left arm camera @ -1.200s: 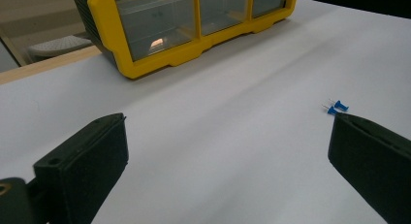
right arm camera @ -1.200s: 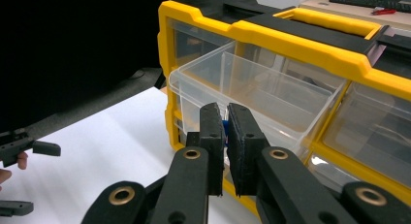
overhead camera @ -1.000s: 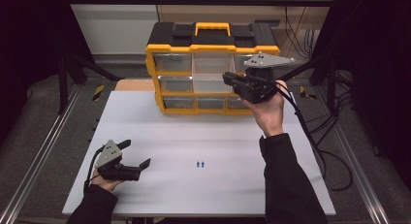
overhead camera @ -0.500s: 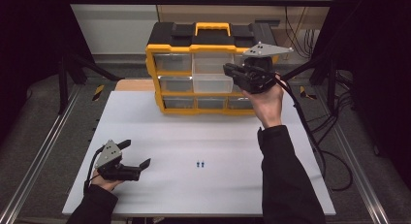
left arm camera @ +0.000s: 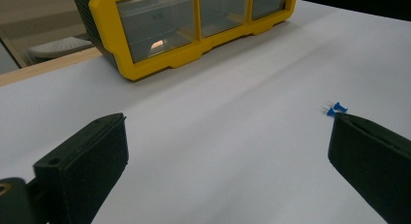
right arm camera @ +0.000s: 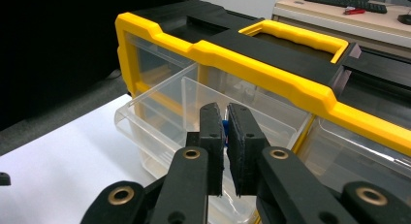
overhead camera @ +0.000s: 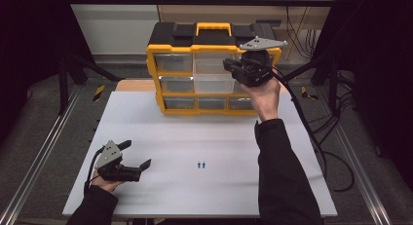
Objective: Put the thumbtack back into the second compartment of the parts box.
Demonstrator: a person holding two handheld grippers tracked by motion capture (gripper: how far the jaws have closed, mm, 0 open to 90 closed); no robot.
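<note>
A: Right gripper point(right arm camera: 224, 136) status?
B: Its fingers were clamped on a small blue pushpin point(right arm camera: 225, 128), held over the pulled-out clear drawer point(right arm camera: 160, 122) in the middle row of the yellow organizer point(overhead camera: 214, 49), which stood at the desk's point(overhead camera: 292, 186) far edge. Only a sliver of blue was visible between the pads.

A: Left gripper point(overhead camera: 135, 157)?
B: It was resting near the desk's front-left corner, fingers spread wide, nothing between them.

A: Handling notes on the pin?
B: Judged as very light, rigid and sharp-tipped, with a smooth plastic head, so easily twisted or lost from the pads. The head was judged the best place to be gripped, across its waist, with the point kept clear.

A: Counts?
B: One pin was held. Two more pushpins point(overhead camera: 201, 164) were seen lying just beside each other near the middle of the desk. One organizer was counted, with three rows of three drawers, one of them open. Two grippers.
</note>
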